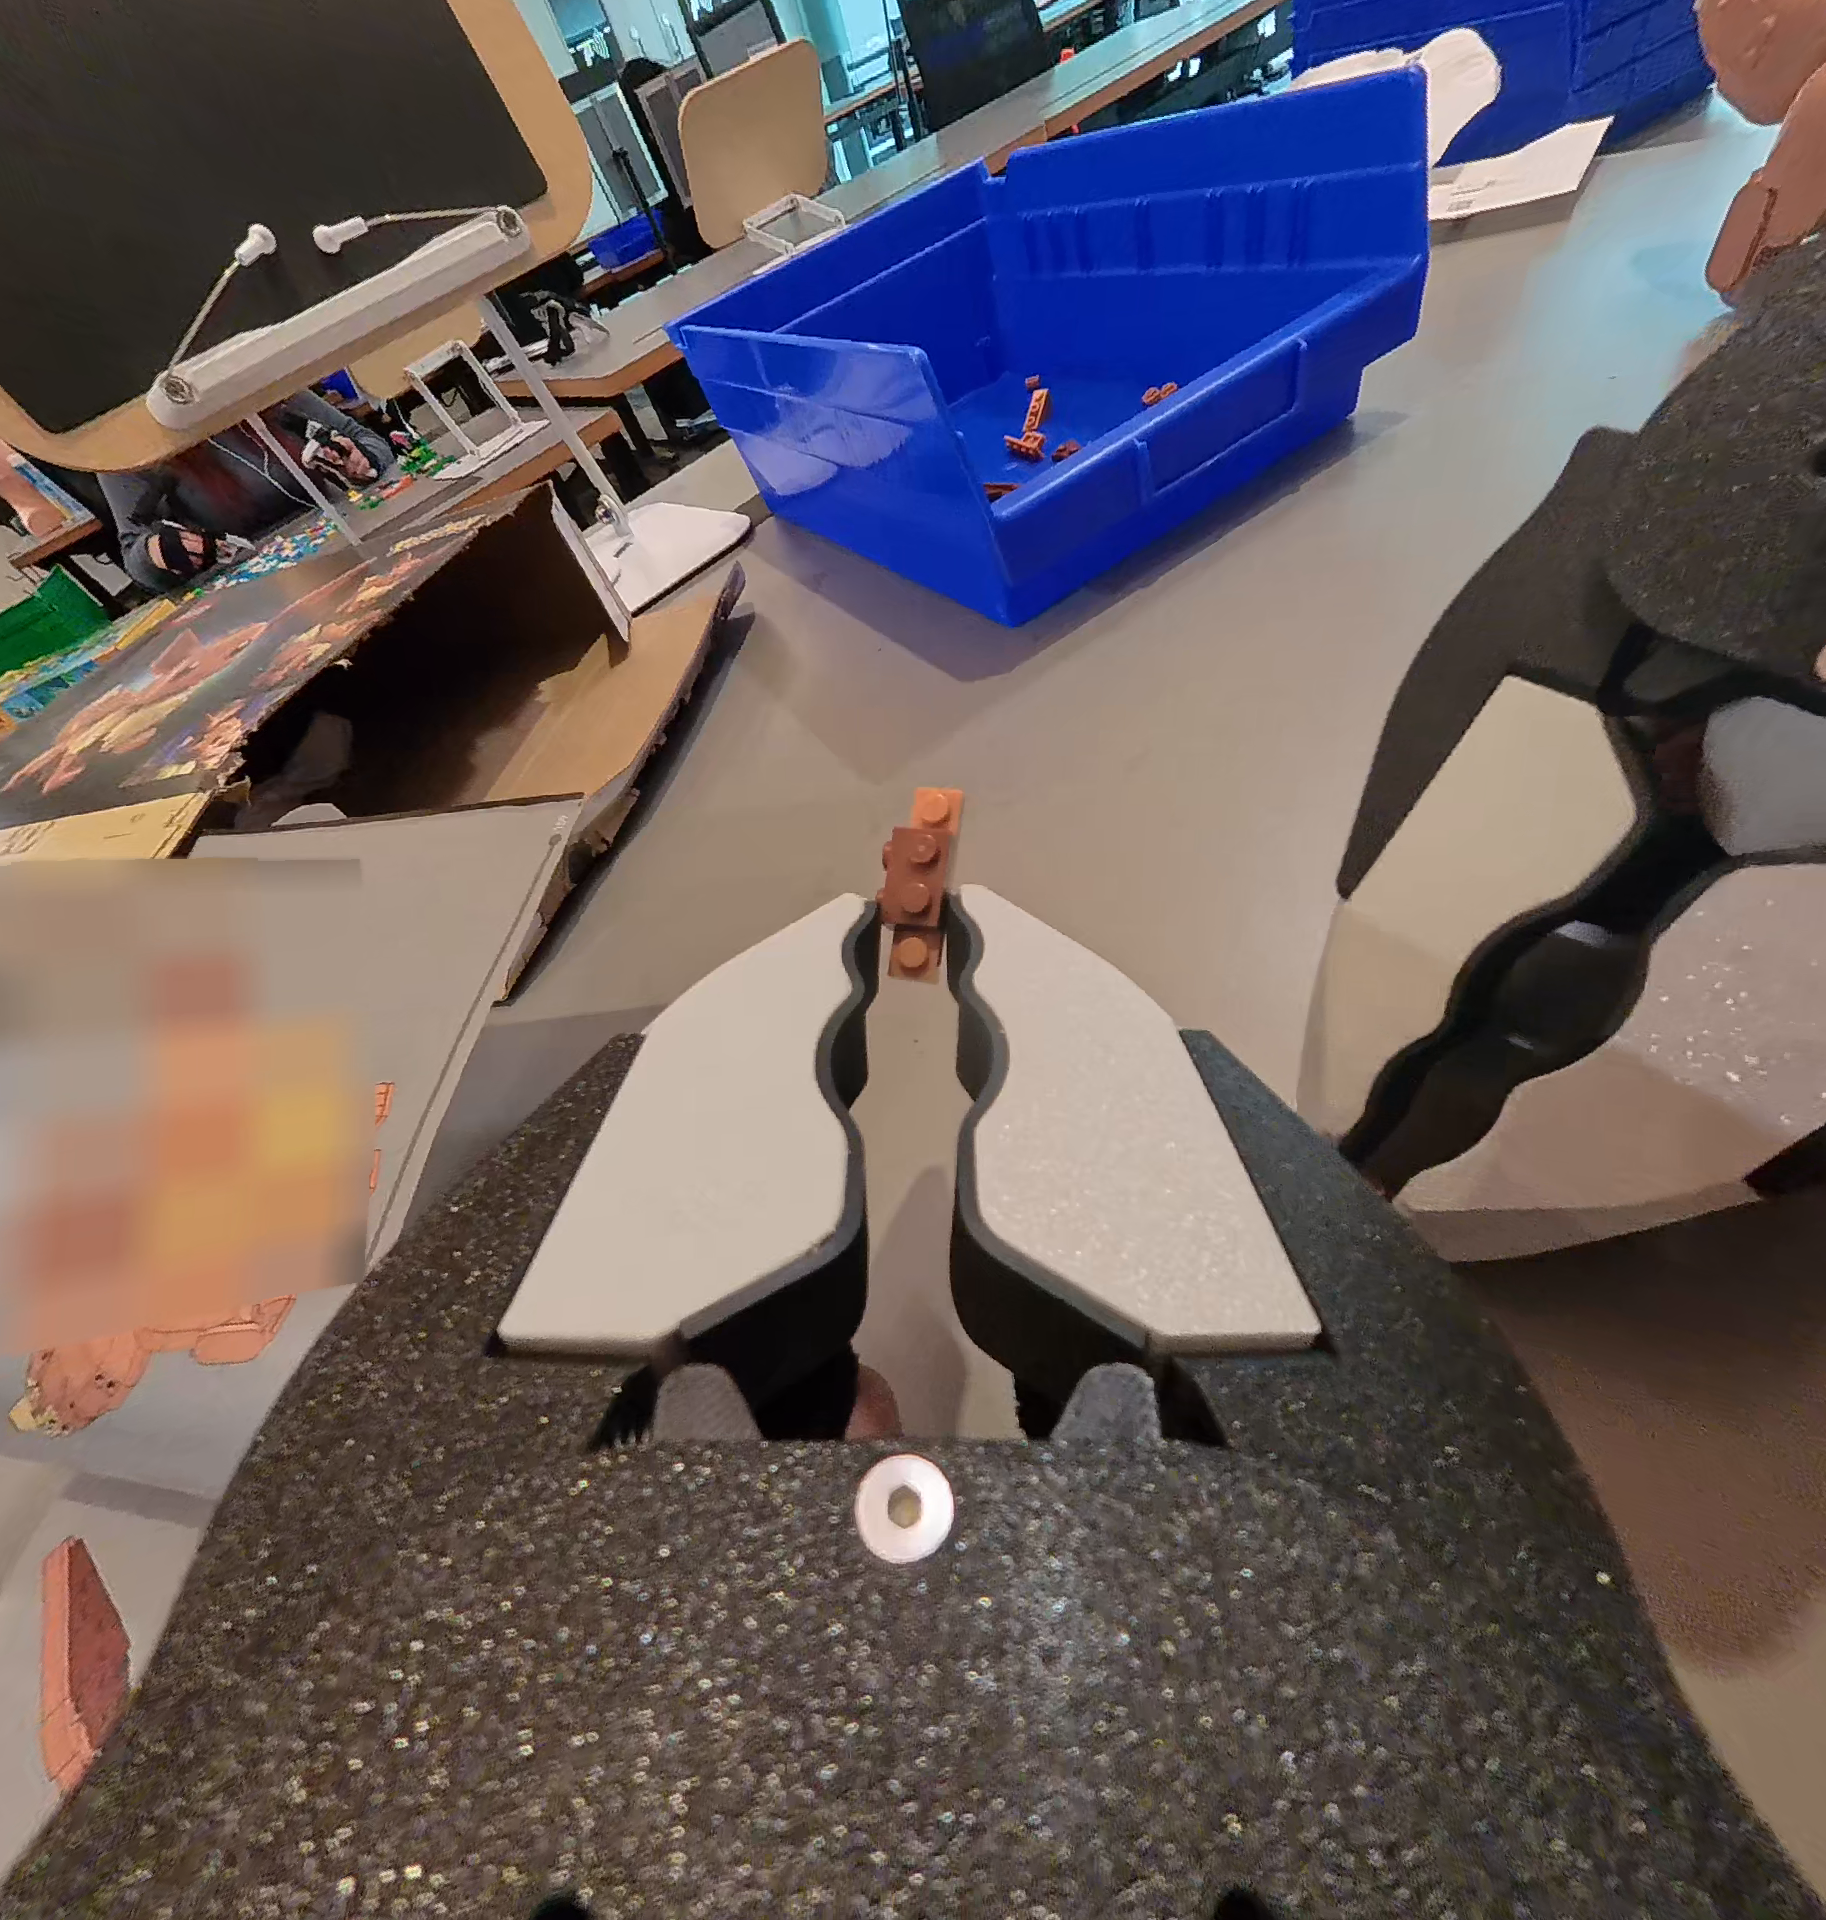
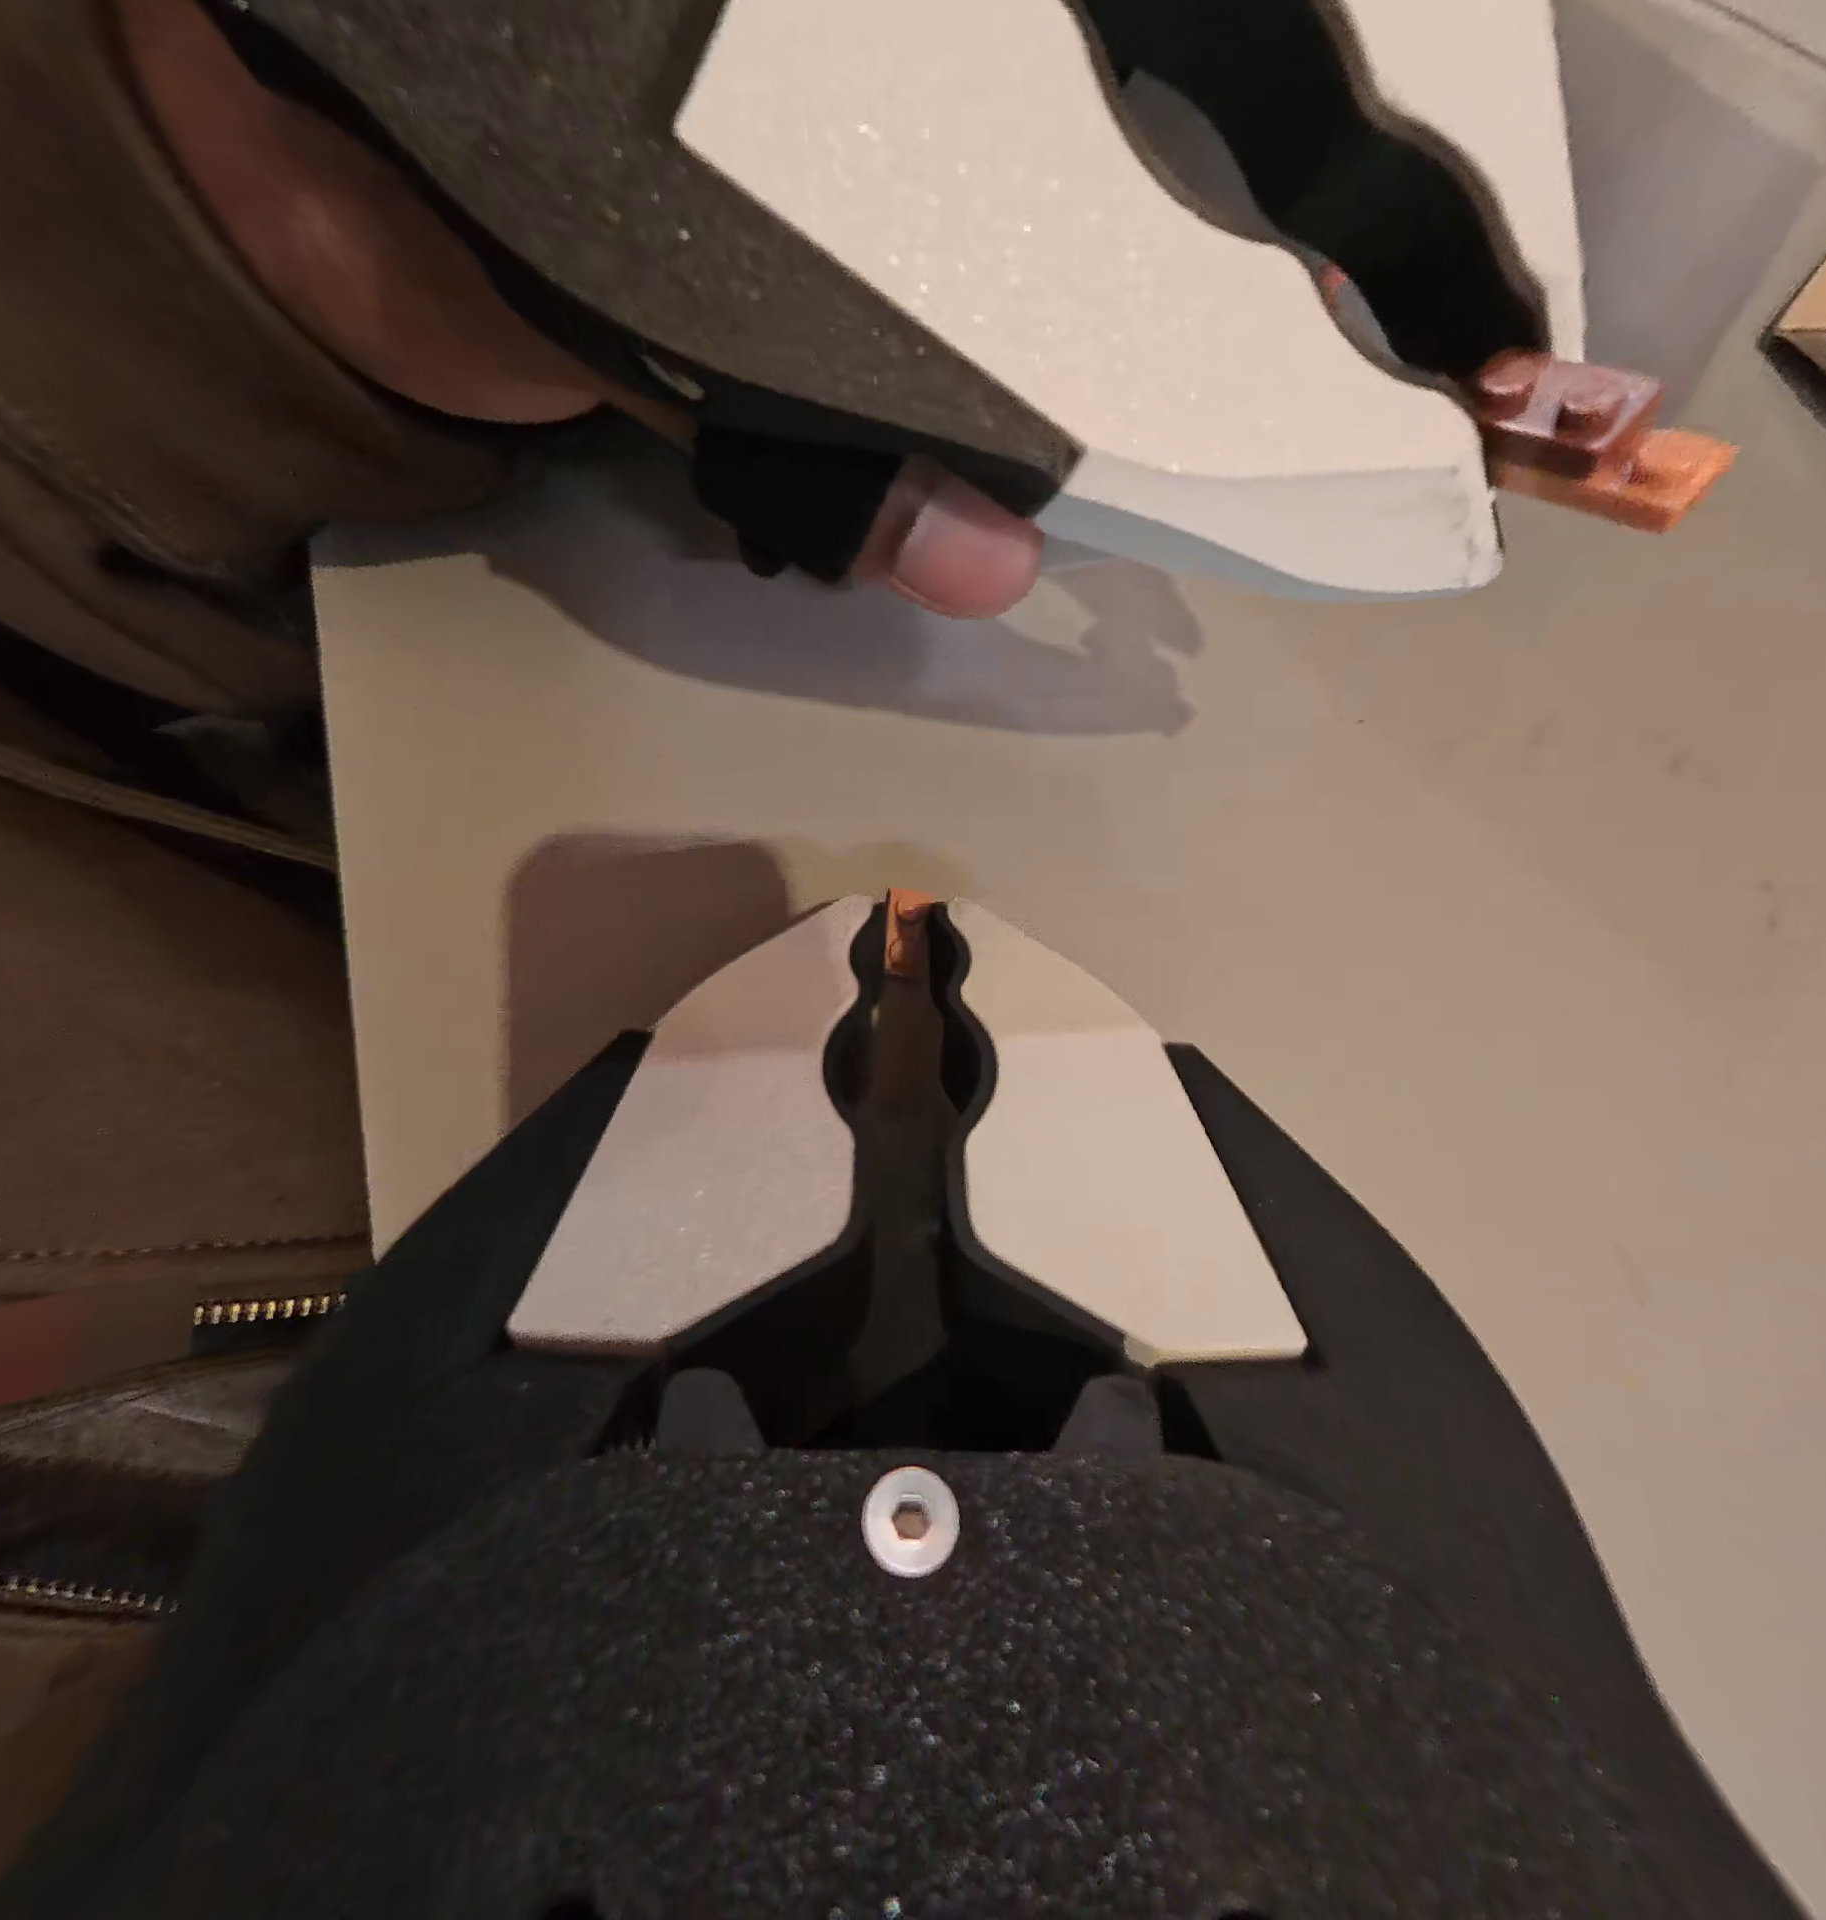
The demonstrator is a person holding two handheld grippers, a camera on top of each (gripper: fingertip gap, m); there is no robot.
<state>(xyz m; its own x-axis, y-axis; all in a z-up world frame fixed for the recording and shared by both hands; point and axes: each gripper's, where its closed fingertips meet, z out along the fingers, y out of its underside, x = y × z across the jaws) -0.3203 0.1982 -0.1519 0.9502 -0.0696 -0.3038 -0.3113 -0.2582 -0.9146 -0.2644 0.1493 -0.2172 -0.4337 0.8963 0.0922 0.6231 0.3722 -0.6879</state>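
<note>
Gripping a small brick stack [image 1: 919, 894], your left gripper [image 1: 914, 920] has both fingertips pressed on its lower end. The stack is an orange plate with a darker brown piece studded onto it; it juts past the fingertips above the grey table [image 1: 1148, 748]. Your right gripper [image 2: 907, 935] pinches a thin orange plate [image 2: 904, 940] edge-on between nearly closed fingertips, just over the table near its edge. In the left wrist view, this gripper stands to the right, tips pointing down. Beyond lie a blue bin [image 1: 1075, 416] with a few brown pieces [image 1: 1028, 442] on its floor, a torn cardboard box [image 1: 369, 665] at left, and a printed booklet [image 1: 265, 1039] just beside your left gripper. A gloved hand [image 2: 867, 530] shows under the left gripper in the right wrist view.
</note>
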